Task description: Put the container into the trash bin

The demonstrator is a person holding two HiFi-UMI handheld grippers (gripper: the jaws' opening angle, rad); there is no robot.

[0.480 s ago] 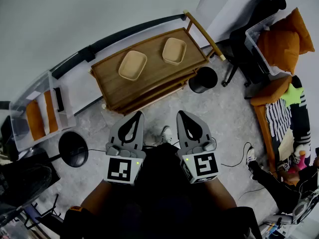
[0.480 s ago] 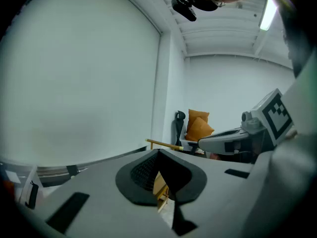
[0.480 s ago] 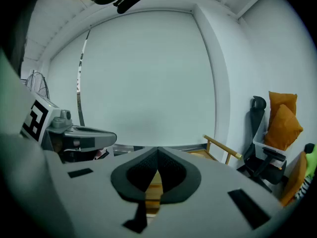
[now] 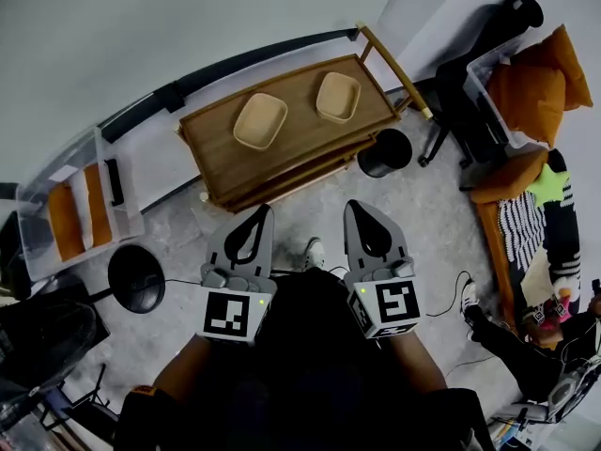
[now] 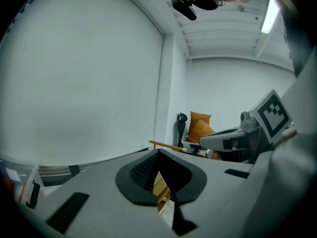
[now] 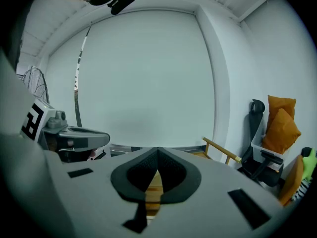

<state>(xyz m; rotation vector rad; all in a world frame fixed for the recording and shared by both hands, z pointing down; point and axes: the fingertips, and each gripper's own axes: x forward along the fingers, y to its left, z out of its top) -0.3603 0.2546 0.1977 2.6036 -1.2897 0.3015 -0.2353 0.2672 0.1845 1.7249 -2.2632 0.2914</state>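
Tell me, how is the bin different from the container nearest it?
The bin is black; the container is tan. The bin is round; the container is a rounded rectangle. The bin stands on the floor, while the container lies up on the wooden table. Both are open on top.

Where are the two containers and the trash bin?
left container (image 4: 260,121), head view, inner floor.
right container (image 4: 338,97), head view, inner floor.
trash bin (image 4: 383,150), head view, dark top.
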